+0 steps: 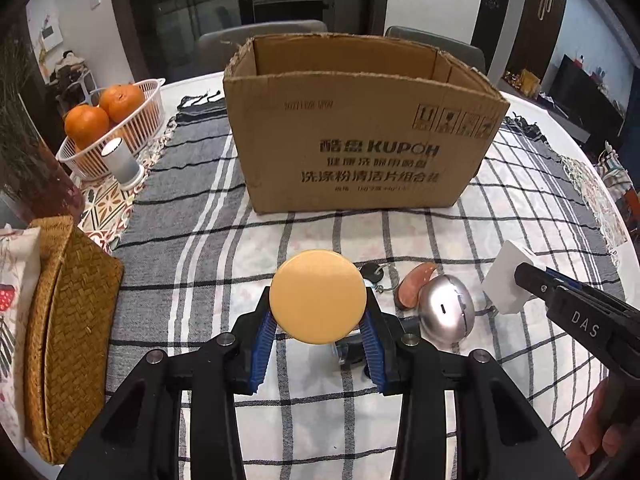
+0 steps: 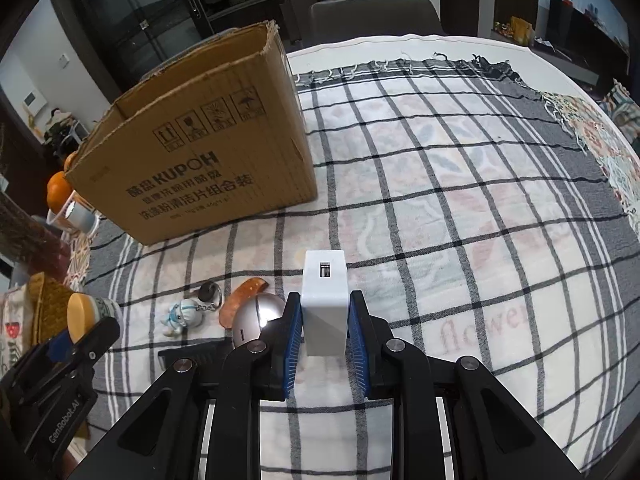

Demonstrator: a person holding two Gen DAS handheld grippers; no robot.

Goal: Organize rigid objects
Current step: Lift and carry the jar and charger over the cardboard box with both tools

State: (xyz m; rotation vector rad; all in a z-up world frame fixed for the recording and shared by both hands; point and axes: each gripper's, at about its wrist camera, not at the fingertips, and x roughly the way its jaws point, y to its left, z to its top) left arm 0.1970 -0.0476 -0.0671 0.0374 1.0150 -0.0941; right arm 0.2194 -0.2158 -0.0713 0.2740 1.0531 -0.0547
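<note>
Left tongs [image 1: 318, 336] clamped on yellow-lidded jar [image 1: 318, 295] at lower centre, right tongs [image 2: 325, 334] clamped on white charger block [image 2: 324, 300] lower centre, both w/ loads above checked worktop [image 2: 460, 208]; carry step, next likely lift over cardboard box [image 1: 352, 136] rim, upper centre, & release inside.

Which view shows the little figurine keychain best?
The right wrist view: the figurine keychain lies in plain sight on the tablecloth. In the left wrist view the held yellow-lidded jar hides it; only its black tag shows.
</note>
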